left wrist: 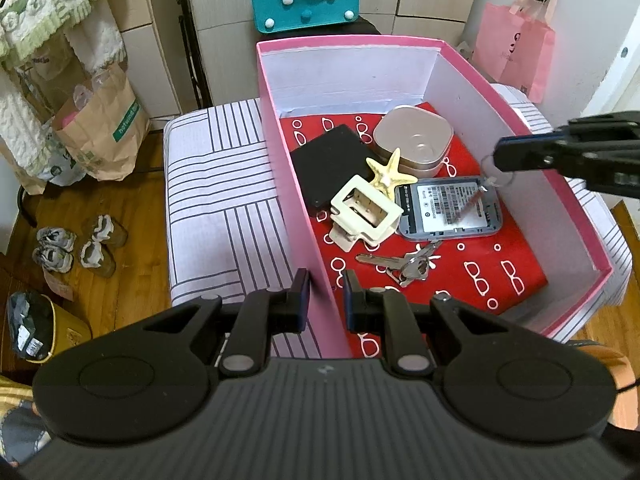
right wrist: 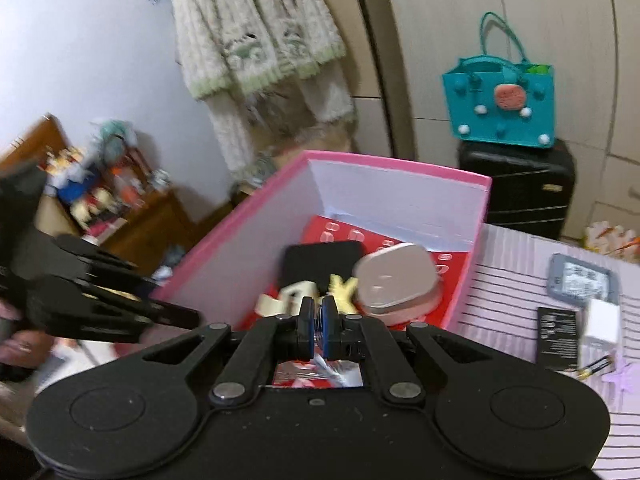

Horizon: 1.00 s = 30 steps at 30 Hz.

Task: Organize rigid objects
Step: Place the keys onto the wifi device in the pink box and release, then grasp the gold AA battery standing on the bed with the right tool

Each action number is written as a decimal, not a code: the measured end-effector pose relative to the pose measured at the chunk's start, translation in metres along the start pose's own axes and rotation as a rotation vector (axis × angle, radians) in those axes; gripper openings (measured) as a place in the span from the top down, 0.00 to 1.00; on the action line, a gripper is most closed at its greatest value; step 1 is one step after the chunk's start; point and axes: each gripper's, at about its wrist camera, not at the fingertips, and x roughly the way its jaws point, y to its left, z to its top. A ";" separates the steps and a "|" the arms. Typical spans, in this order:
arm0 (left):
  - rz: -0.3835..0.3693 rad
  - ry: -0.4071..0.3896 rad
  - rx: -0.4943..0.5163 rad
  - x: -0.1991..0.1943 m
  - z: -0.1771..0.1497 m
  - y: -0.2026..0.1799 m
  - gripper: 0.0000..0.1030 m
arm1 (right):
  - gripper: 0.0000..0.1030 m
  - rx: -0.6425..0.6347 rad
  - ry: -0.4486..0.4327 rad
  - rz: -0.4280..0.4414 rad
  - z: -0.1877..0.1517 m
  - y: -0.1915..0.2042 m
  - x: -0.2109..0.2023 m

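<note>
Pink box (left wrist: 296, 216) wall clamped by left gripper (left wrist: 326, 296) fingers; right gripper (left wrist: 498, 158) clenched on a key ring (left wrist: 498, 176) above the box

A wooden floor (left wrist: 120, 208) ran beneath pale cupboard doors (left wrist: 224, 12), a black suitcase (right wrist: 520, 188) (topped by a teal bag (right wrist: 500, 108)) stood against them, and a fluffy garment (right wrist: 256, 40) hung on the white wall (right wrist: 80, 40).
</note>
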 end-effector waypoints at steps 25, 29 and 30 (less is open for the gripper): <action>-0.050 0.023 -0.009 0.002 0.003 0.009 0.84 | 0.75 0.210 0.122 -0.358 -0.087 -0.106 -0.047; -0.055 0.028 -0.037 0.003 0.005 0.012 0.84 | 0.71 0.156 0.167 -0.420 -0.093 -0.104 -0.026; -0.056 0.029 -0.042 0.003 0.005 0.012 0.84 | 0.67 0.142 0.173 -0.449 -0.094 -0.104 -0.023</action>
